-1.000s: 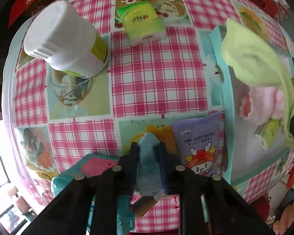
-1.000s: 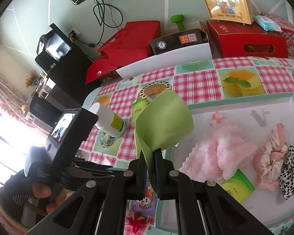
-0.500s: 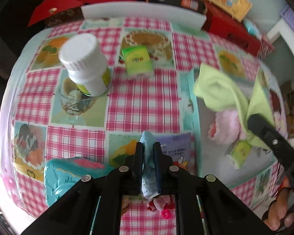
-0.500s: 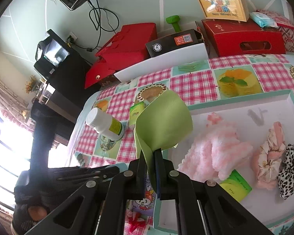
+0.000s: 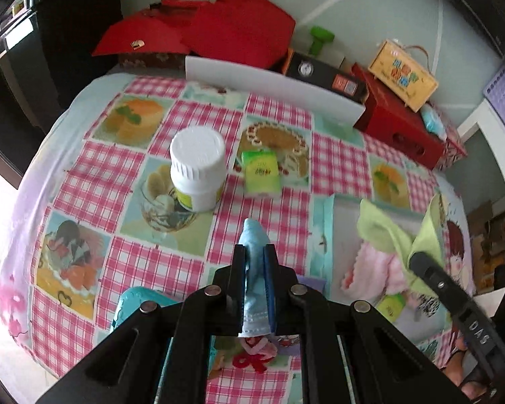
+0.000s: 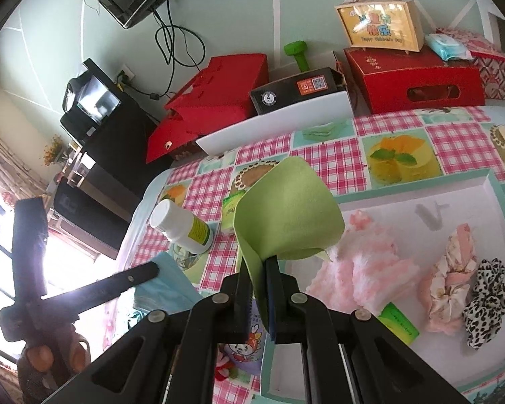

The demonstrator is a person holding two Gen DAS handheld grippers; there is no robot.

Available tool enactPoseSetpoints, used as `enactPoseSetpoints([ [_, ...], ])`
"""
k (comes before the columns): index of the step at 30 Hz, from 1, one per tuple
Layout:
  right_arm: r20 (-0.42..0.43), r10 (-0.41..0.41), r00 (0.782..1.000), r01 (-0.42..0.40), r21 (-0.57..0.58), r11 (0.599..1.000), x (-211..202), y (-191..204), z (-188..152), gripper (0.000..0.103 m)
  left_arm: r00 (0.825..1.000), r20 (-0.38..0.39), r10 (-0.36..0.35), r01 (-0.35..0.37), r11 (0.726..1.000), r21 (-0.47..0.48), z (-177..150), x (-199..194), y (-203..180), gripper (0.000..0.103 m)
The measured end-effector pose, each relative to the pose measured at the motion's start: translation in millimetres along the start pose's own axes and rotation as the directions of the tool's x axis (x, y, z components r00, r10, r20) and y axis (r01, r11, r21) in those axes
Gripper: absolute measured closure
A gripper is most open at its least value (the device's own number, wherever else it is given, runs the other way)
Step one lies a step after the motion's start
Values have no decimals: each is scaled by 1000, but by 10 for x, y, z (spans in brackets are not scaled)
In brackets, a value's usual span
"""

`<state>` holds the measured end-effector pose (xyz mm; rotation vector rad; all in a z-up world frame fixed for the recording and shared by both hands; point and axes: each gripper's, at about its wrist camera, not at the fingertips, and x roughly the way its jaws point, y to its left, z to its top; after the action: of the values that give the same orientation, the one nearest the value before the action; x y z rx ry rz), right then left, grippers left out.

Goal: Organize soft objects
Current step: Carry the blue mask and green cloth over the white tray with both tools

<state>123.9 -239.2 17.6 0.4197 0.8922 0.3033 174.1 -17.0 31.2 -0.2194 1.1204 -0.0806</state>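
Observation:
My left gripper (image 5: 255, 259) is shut on a light blue face mask (image 5: 252, 235), held above the checked tablecloth. In the right wrist view the same gripper (image 6: 151, 271) reaches in from the left with the mask (image 6: 165, 286) hanging from it. My right gripper (image 6: 261, 266) is shut on a folded green cloth (image 6: 286, 208), over the left end of a white tray with a teal rim (image 6: 421, 185). A fluffy pink cloth (image 6: 370, 269), a pink scrunchie (image 6: 451, 282), a leopard scrunchie (image 6: 484, 303) and a green tissue pack (image 6: 397, 320) lie in the tray.
On the cloth stand a white bottle (image 5: 198, 168) and a second green tissue pack (image 5: 261, 175). A teal case (image 5: 138, 303), a purple wipes pack (image 6: 249, 333) and a red bow clip (image 5: 252, 360) lie near the front edge. Red boxes (image 5: 397, 128) line the back.
My left gripper has risen and tilted up with the blue mask, whose grip tightened; the table now looks farther away. The right gripper and green cloth stayed still.

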Motion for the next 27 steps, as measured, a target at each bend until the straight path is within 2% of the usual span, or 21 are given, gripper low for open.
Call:
enactPoseSetpoints([
  [10,31,-9,999,9,-5,1000,-103,0,38,96,994,95,-55,57,998,-14,97,-258,-90,93],
  [17,115,-24,993,25,-11,1000,-400,-25,106,96,972,187,-144,143,990,22,179,-562,-347,93],
  [21,184,-52,982,52,5,999,-655,-100,158,96,957,209,-199,190,980,61,216,-615,-549,93],
  [27,256,-138,957,128,56,990,-976,-349,204,96,951,197,-238,220,969,111,218,-512,-801,93],
])
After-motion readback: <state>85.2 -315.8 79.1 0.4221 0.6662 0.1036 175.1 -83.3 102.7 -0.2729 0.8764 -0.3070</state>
